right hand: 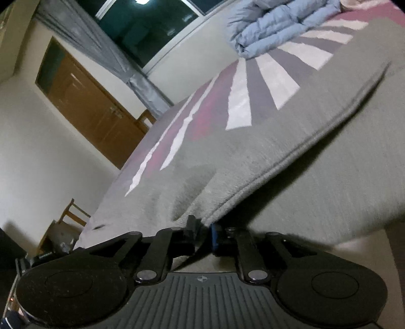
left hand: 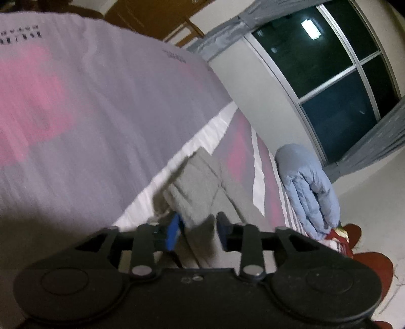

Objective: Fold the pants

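Observation:
Grey pants [left hand: 200, 182] lie on a bed with a grey, pink and white striped cover [left hand: 83, 106]. In the left wrist view my left gripper [left hand: 198, 234] is shut on a grey fold of the pants that fills the gap between its fingers. In the right wrist view my right gripper [right hand: 203, 234] is shut on the hemmed edge of the grey pants [right hand: 253, 162] and holds that edge lifted, with a dark shadow under it over the cloth below. The bedcover [right hand: 243, 101] lies beyond.
A folded light-blue quilt [left hand: 308, 187] lies on the bed by the wall; it also shows in the right wrist view [right hand: 283, 22]. A dark window with grey curtains [left hand: 336, 83], a brown door [right hand: 93, 114] and a wooden chair [right hand: 73, 215] stand around. Red items [left hand: 354, 243] lie beside the quilt.

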